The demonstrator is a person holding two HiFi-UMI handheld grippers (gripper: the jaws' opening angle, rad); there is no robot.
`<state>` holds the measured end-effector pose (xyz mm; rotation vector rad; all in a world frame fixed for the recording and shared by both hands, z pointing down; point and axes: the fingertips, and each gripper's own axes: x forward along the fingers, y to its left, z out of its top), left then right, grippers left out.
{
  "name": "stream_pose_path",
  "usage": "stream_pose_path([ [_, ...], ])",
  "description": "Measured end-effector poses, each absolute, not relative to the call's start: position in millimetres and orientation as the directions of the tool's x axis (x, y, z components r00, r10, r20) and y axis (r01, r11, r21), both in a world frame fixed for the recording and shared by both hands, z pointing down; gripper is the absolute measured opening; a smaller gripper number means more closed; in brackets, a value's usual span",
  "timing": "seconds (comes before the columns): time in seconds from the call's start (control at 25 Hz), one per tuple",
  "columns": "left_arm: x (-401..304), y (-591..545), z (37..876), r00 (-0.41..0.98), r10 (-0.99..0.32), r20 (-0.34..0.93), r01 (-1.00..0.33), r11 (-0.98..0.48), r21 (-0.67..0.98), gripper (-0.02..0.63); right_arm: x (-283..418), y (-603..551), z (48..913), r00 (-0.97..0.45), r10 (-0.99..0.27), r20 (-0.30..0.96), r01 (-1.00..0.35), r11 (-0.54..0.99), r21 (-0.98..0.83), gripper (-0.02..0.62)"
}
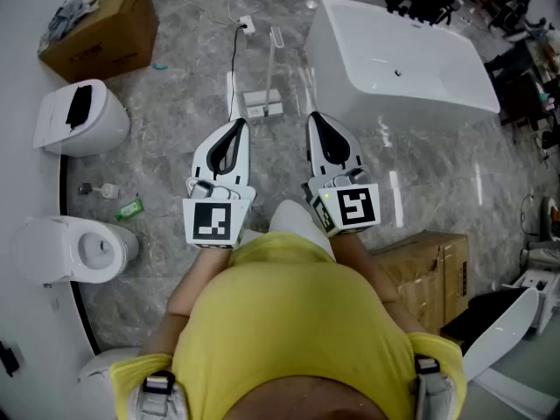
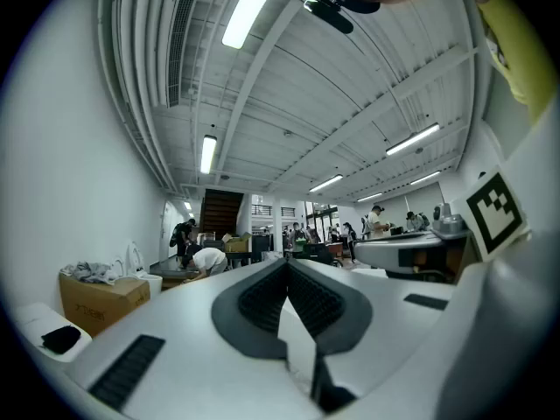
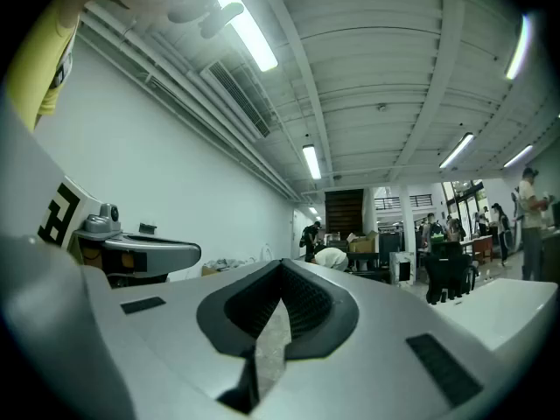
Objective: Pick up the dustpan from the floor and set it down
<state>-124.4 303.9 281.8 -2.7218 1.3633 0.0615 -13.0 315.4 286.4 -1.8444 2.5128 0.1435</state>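
The left gripper (image 1: 236, 131) and the right gripper (image 1: 317, 124) are both clenched and empty, held level. What seems the dustpan (image 1: 262, 104) lies ahead, untouched, so the pickup is not started. The next move probably calls for lowering one gripper and opening it.

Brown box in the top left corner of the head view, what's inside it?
The brown box is open, with a crumpled grey and white heap showing at its top, perhaps cloth. Anything beneath that heap is covered.

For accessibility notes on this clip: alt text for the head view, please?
A person in yellow holds the left gripper and right gripper level, side by side, both shut and empty, above a grey marble floor. A white dustpan lies ahead of them, a bathtub to its right.
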Motion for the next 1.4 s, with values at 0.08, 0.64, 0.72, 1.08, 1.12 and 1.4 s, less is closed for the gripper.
stream_pose_path([
  [0.08, -124.1, 293.4, 283.9, 0.604, -0.793, -0.08, -0.797, -0.601, -0.057, 0.002, -13.0, 304.3, 288.9, -0.307, -0.949, -0.074, -0.951, 0.305, 0.041, 0.011],
  [0.64, -104.2, 181.6, 315.5, 0.624, -0.78, -0.052, -0.781, -0.624, -0.013, 0.002, 14.9, 177.0, 326.2, -0.328, -0.944, -0.04, -0.944, 0.328, -0.012, 0.024],
  [0.72, -98.5, 154.0, 318.9, 0.616, -0.787, -0.042, -0.788, -0.616, -0.006, 0.002, 20.6, 148.0, 331.8, -0.341, -0.94, -0.026, -0.94, 0.342, -0.011, 0.029],
  [1.08, -58.0, 12.4, 332.1, 0.6, -0.8, -0.018, -0.8, -0.6, 0.01, 0.002, 49.2, 5.8, 359.1, -0.419, -0.907, 0.046, -0.908, 0.419, -0.003, 0.06],
  [1.12, -52.7, -1.8, 334.3, 0.601, -0.799, -0.013, -0.799, -0.601, 0.016, 0.002, 52.8, -8.7, 362.6, -0.429, -0.901, 0.058, -0.903, 0.43, -0.004, 0.061],
  [1.4, -29.8, -90.7, 356.1, 0.581, -0.813, 0.039, -0.814, -0.58, 0.022, 0.002, 75.7, -99.0, 387.9, -0.486, -0.869, 0.09, -0.873, 0.487, -0.016, 0.077],
])
